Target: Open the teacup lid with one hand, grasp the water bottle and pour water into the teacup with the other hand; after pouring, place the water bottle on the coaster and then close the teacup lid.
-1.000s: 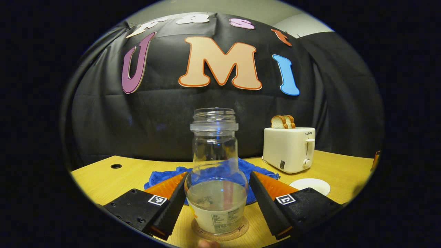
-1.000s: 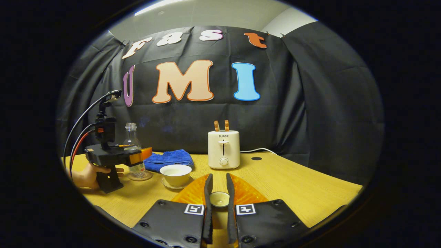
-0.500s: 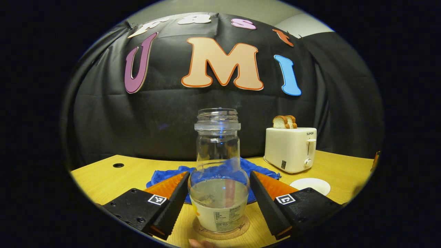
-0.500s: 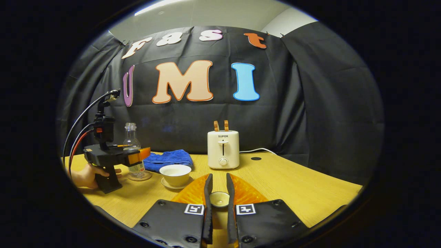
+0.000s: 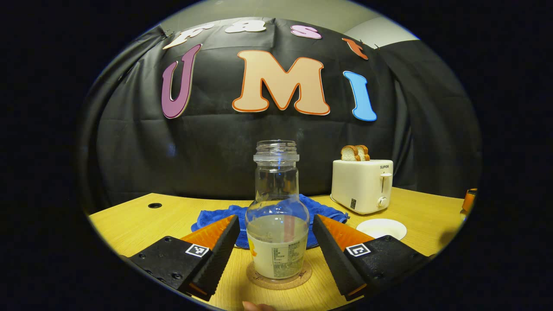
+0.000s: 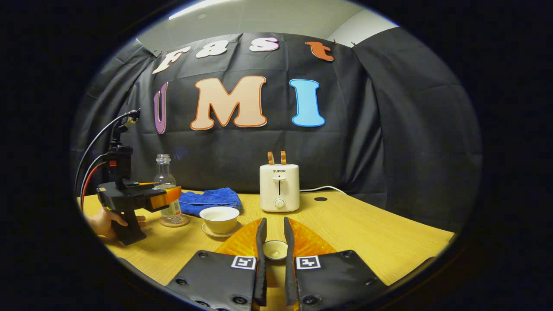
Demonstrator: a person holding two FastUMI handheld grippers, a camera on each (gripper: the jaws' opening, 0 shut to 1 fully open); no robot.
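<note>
The water bottle [image 5: 277,224] stands upright on the coaster [image 5: 278,278] between the spread left hand-held gripper [image 5: 276,248], while the right hand-held gripper [image 6: 274,250] pinches the teacup lid [image 6: 274,249].

recording booth (black cloth wall [image 6: 389,129])

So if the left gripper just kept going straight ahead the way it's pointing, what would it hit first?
The water bottle, standing on the coaster between the open fingers of the left gripper. Behind it lies the blue cloth.
</note>
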